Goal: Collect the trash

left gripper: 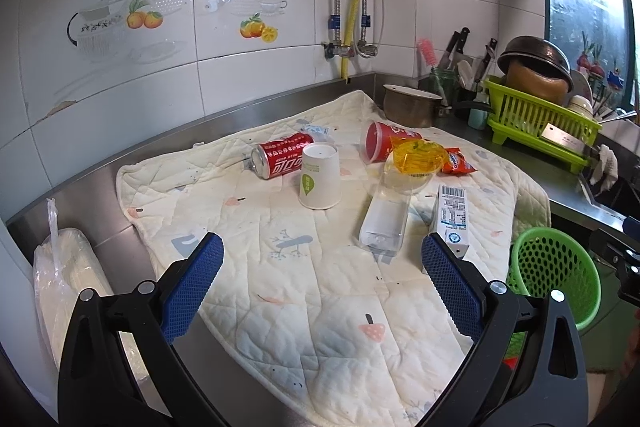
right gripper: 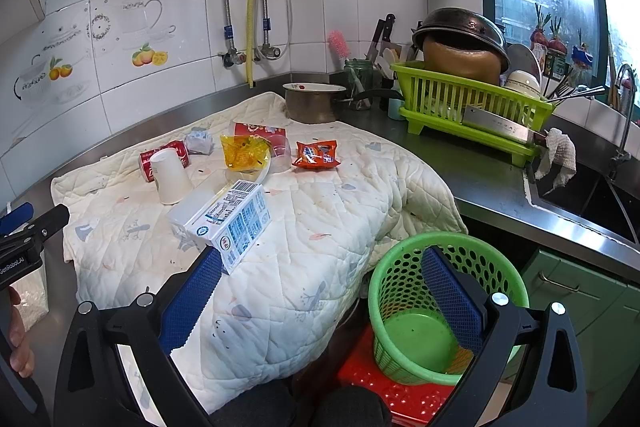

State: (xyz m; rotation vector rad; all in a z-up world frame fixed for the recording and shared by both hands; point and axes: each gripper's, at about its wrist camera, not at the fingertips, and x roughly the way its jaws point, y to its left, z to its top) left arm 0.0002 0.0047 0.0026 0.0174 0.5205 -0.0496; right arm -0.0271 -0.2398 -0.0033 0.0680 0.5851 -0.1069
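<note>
Trash lies on a quilted cloth (left gripper: 304, 291) on the counter: a red can (left gripper: 280, 159) on its side, an upturned white paper cup (left gripper: 320, 175), a red cup (left gripper: 384, 143) on its side, a yellow plastic lid (left gripper: 418, 157), an orange snack packet (left gripper: 460, 163), a clear bottle (left gripper: 386, 219) and a white-blue milk carton (left gripper: 450, 219). The carton (right gripper: 232, 223), paper cup (right gripper: 170, 177) and packet (right gripper: 316, 155) also show in the right wrist view. A green basket (right gripper: 436, 303) stands below the counter edge. My left gripper (left gripper: 322, 255) is open above the cloth. My right gripper (right gripper: 320, 267) is open, between carton and basket.
A green dish rack (right gripper: 472, 115) with pots and a cleaver stands at the back right, next to a metal pot (right gripper: 314, 103) and a sink (right gripper: 592, 195). A plastic-wrapped white pack (left gripper: 64, 287) lies at the left. The basket rests on a red stool (right gripper: 384, 387).
</note>
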